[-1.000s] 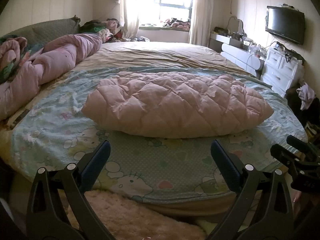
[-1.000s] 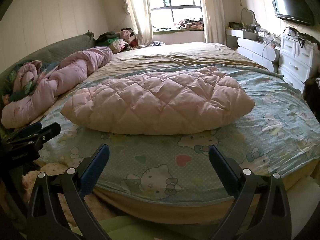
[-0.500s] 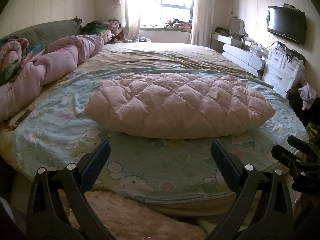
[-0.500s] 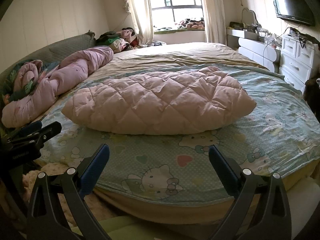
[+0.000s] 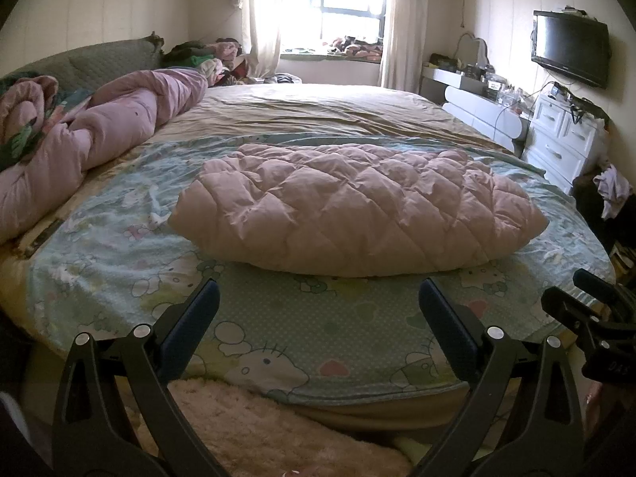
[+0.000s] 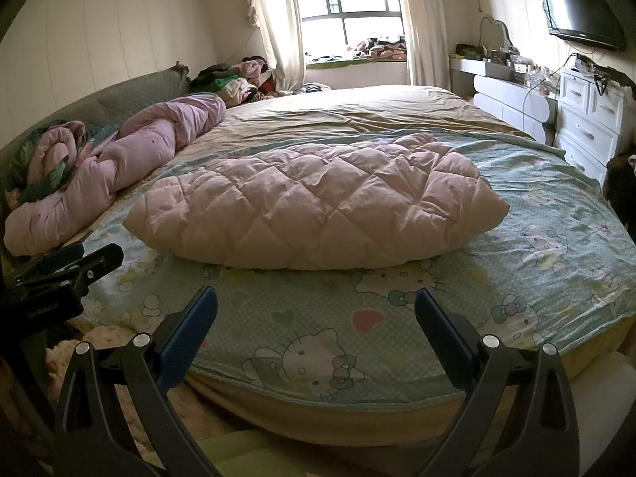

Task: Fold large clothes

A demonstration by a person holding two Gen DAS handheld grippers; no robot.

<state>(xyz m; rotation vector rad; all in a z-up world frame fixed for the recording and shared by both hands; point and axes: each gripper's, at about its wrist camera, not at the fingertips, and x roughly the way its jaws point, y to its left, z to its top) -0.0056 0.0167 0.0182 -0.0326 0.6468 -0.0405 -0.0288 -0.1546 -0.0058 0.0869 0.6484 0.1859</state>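
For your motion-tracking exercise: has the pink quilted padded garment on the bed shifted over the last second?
No. The pink quilted padded garment sits on the same spot of the blue cartoon-cat bedsheet; its front edge meets the same printed figures in both views.

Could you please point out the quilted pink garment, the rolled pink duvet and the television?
quilted pink garment [image 5: 357, 206], left wrist view, top centre.
rolled pink duvet [image 6: 131, 159], right wrist view, middle fold.
television [image 5: 570, 51], left wrist view, screen centre.

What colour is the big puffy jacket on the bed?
The puffy jacket is pale pink with diamond quilting, clearest in the right wrist view.
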